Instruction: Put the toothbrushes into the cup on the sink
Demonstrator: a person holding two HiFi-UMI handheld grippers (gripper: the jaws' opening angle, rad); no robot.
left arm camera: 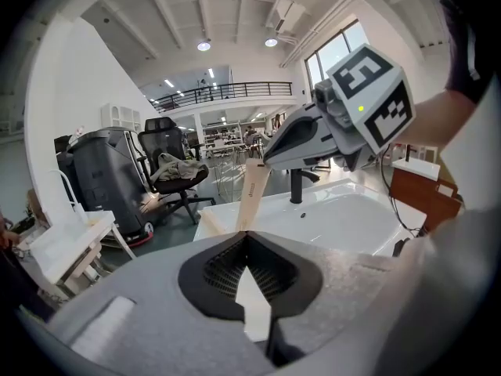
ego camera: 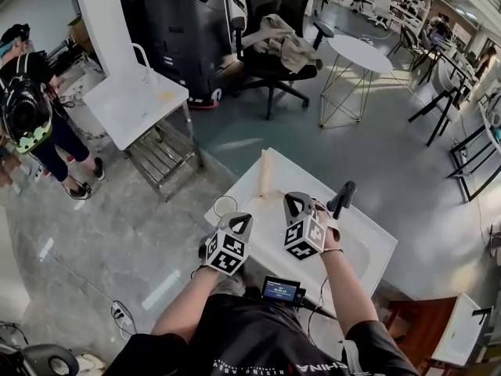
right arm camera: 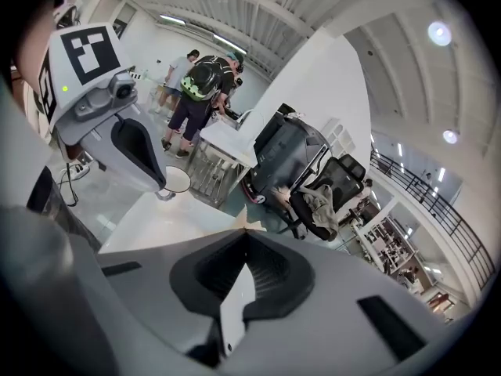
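A white sink (ego camera: 368, 249) lies below me, with a round clear cup (ego camera: 225, 205) on its left corner; the same cup (right arm camera: 178, 180) shows in the right gripper view. My left gripper (ego camera: 245, 219) is shut on a long pale boxed toothbrush (left arm camera: 252, 196) that sticks far out past the jaws above the sink. Beside it, my right gripper (ego camera: 296, 202) is shut on a second flat pale toothbrush (right arm camera: 235, 304), only its tip showing beyond the jaws. Both grippers hang close together over the basin's near side. In the left gripper view the right gripper (left arm camera: 313, 131) hangs just above the box.
A black faucet (ego camera: 343, 197) stands at the sink's far right edge. A brown cabinet (ego camera: 407, 327) is at the right, a small screen device (ego camera: 280, 290) by the near edge. A white table (ego camera: 133, 100), an office chair (ego camera: 274, 30), a round table (ego camera: 360, 53) and a person (ego camera: 31, 116) stand around.
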